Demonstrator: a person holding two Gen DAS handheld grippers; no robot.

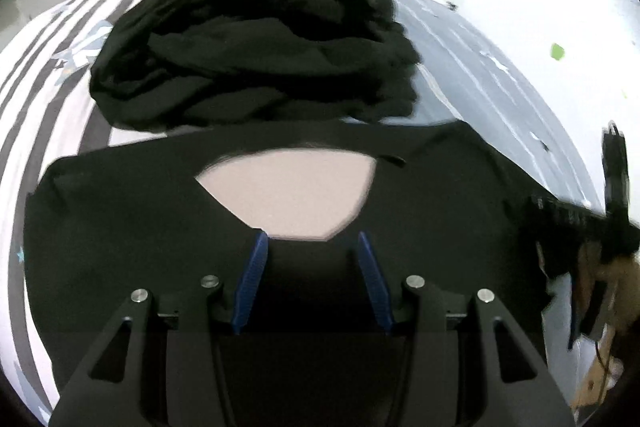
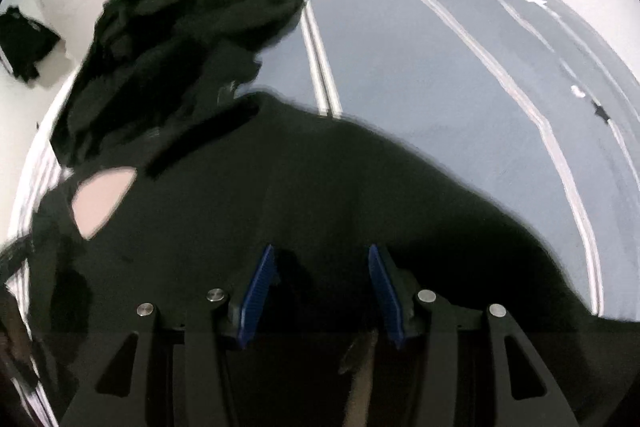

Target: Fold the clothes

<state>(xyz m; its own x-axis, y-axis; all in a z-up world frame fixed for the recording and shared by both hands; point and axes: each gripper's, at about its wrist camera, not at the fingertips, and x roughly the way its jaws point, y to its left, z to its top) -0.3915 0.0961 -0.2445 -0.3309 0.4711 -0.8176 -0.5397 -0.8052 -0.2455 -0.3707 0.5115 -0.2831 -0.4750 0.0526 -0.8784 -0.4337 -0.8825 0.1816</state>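
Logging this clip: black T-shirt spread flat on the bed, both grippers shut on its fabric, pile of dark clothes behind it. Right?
Not quite. In both wrist views, the left gripper and right gripper are open over the black T-shirt. The pile of dark clothes on the bed is right.

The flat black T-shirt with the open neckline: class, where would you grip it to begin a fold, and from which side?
Grip the black T-shirt at its shoulder corners, either side of the neck opening, coming from the near side. It lies spread flat on the striped bedding, so those edges are exposed. The left gripper and right gripper are both open. Avoid the crumpled pile behind.
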